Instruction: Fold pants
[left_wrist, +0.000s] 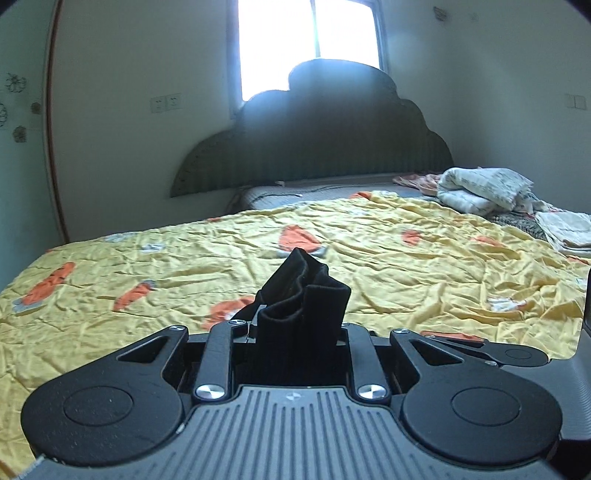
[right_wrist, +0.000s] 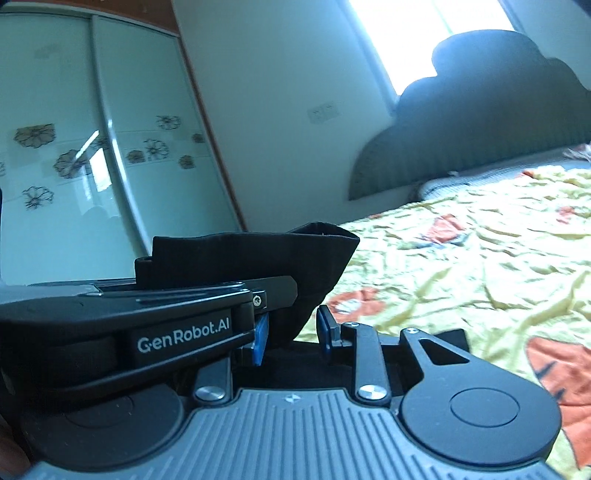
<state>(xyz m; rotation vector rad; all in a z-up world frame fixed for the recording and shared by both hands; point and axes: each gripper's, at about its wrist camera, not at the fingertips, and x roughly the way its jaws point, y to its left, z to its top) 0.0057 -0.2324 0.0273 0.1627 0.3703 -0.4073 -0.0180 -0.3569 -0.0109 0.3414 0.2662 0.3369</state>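
Note:
The pants are black fabric. In the left wrist view a bunched fold of them (left_wrist: 303, 299) stands up between the jaws of my left gripper (left_wrist: 295, 328), which is shut on it above the yellow bedspread (left_wrist: 406, 266). In the right wrist view the left gripper's black body (right_wrist: 147, 325) lies across the left side, holding the pants (right_wrist: 295, 266). My right gripper (right_wrist: 291, 332) has blue pads (right_wrist: 327, 328) either side of the hanging black fabric. The pads stand apart, and the fabric hangs between them.
A dark scalloped headboard (left_wrist: 314, 147) and a bright window are at the far end of the bed. Folded blankets (left_wrist: 487, 188) lie at the bed's far right. A wardrobe with flowered glass doors (right_wrist: 92, 147) stands to the left.

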